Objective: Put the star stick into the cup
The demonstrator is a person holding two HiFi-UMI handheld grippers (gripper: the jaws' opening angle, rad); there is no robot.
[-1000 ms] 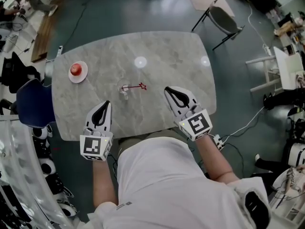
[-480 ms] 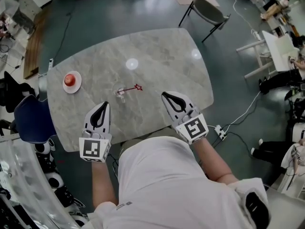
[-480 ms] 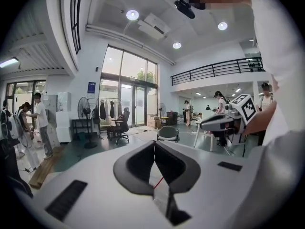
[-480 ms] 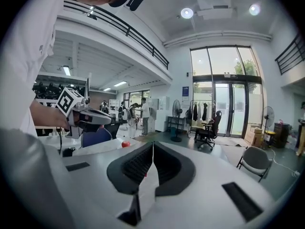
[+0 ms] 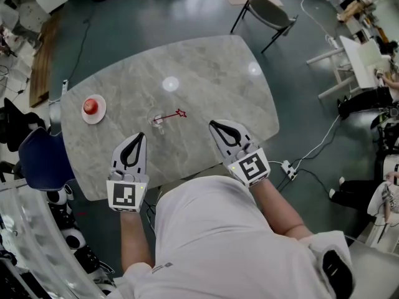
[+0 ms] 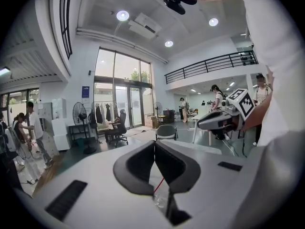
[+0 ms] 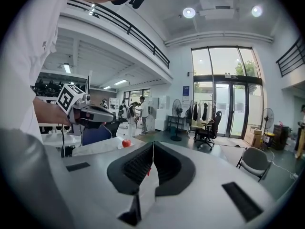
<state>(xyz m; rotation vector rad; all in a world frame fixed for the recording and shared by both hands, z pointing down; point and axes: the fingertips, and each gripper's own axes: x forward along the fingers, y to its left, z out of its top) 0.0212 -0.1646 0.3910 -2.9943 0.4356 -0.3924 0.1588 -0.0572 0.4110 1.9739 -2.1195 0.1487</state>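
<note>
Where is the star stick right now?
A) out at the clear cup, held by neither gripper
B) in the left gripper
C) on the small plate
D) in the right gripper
A: the star stick is at the clear cup on the table, and the left gripper and right gripper are both shut on nothing, short of it.

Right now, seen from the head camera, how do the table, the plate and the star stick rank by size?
1. table
2. plate
3. star stick, roughly as long as the plate is wide, but far thinner
</note>
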